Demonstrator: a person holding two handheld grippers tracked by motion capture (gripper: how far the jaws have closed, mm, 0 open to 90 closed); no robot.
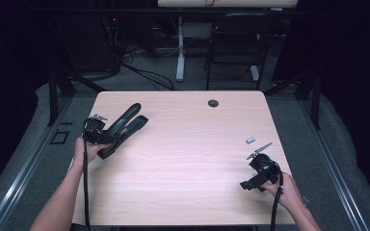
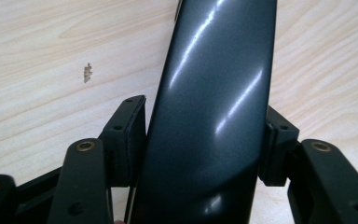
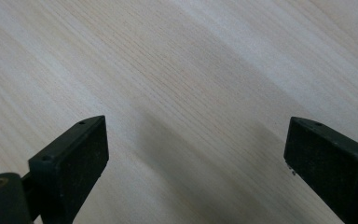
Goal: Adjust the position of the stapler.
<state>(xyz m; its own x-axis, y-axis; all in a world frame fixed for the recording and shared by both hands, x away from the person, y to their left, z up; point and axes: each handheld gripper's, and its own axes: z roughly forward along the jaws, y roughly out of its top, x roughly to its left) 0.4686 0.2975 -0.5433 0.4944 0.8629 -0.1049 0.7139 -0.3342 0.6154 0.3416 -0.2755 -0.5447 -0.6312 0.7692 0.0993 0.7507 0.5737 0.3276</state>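
Observation:
A large black stapler [image 1: 125, 126] lies at the table's left with its top arm raised, so it forks at the far end. My left gripper [image 1: 107, 139] is shut on its near end. In the left gripper view, both pads [image 2: 133, 126] press the sides of the glossy dark stapler body [image 2: 209, 93]. My right gripper [image 1: 250, 184] hovers over the near right corner of the table. Its jaws stand wide apart in the right gripper view [image 3: 198, 140], with bare wood between them.
A small grey strip of staples [image 1: 250, 140] lies on the light wooden table [image 1: 183, 159] just beyond the right gripper. A round cable hole [image 1: 213, 103] sits near the far edge. A dark chair [image 1: 236, 43] and a table leg stand behind.

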